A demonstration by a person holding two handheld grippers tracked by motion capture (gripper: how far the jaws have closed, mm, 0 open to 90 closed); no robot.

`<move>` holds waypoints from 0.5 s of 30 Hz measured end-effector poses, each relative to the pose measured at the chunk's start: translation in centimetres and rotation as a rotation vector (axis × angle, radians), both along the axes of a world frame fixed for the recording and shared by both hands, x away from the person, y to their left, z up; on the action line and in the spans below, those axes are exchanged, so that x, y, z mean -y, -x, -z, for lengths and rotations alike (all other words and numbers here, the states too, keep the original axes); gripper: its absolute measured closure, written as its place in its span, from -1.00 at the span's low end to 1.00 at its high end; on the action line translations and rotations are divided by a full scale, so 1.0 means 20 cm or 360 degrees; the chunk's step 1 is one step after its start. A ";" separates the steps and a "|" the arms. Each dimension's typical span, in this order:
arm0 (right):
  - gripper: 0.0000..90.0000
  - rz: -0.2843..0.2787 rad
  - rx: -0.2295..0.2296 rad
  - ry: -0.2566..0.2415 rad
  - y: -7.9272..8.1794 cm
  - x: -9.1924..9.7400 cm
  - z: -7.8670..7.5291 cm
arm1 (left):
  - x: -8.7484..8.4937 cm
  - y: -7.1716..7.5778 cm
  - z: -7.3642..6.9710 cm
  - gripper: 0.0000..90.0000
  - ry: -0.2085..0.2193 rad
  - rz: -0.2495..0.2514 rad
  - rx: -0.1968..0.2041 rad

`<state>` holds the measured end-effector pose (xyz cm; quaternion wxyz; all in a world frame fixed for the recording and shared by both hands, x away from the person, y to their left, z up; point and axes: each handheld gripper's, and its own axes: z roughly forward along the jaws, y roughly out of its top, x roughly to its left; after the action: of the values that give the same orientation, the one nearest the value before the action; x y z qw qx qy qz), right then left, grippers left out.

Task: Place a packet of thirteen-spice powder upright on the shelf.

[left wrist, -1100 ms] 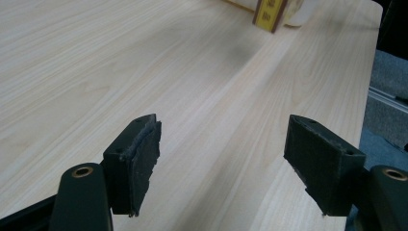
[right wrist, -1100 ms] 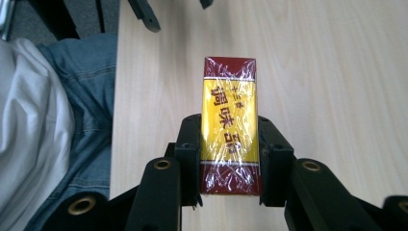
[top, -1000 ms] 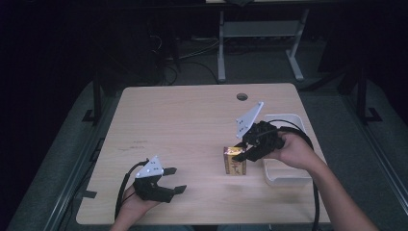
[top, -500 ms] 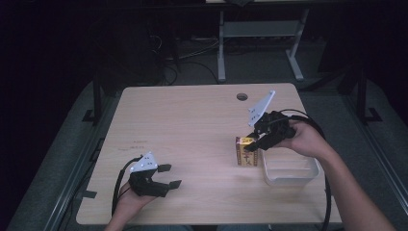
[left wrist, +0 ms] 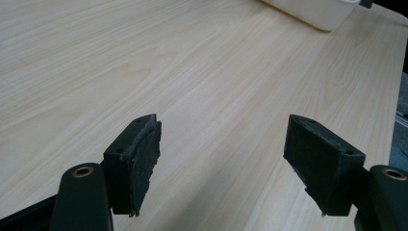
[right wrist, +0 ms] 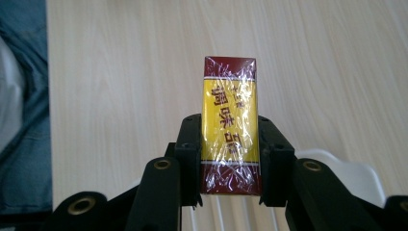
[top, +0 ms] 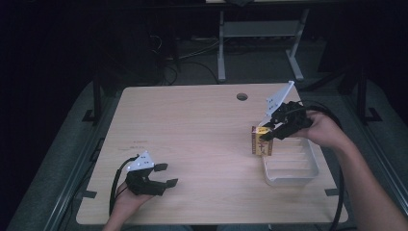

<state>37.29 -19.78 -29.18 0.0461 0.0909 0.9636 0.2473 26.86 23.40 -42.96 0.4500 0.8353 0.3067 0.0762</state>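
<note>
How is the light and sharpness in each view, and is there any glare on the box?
High view: dim, dark surroundings, the box small and soft. Right gripper view: bright and sharp, white glare on the box's plastic wrap, print still readable. Left gripper view: evenly lit wooden table, sharp grain, the near jaws slightly soft.

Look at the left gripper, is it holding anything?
No, the left gripper has open jaws with nothing between them but bare wooden table.
</note>
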 end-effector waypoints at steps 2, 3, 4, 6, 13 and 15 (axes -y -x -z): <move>0.48 0.0019 0.0023 0.0009 0.00 0.05 -0.01 | -0.01 0.00 0.00 -0.38 0.0003 -0.0008 -0.0002; 0.48 0.0019 0.0023 0.0009 0.00 0.05 -0.01 | -0.01 -0.01 0.00 -0.38 0.0007 -0.0011 -0.0005; 0.48 0.0016 0.0024 0.0009 -0.01 0.06 -0.02 | -0.01 -0.01 0.00 -0.38 0.0011 -0.0013 -0.0006; 0.48 0.0024 0.0035 0.0016 -0.02 0.09 -0.03 | -0.02 -0.01 0.00 -0.38 0.0013 -0.0020 -0.0008; 0.48 0.0032 0.0027 0.0057 -0.03 0.15 -0.01 | -0.03 -0.02 0.00 -0.38 0.0024 -0.0034 -0.0020; 0.48 0.0035 0.0031 0.0074 -0.03 0.16 -0.01 | -0.03 -0.02 0.01 -0.38 0.0034 -0.0036 -0.0027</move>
<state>37.84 -23.01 -29.00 0.0603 0.0978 0.9675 0.2252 27.32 24.00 -43.08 0.4555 0.8274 0.3208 0.0710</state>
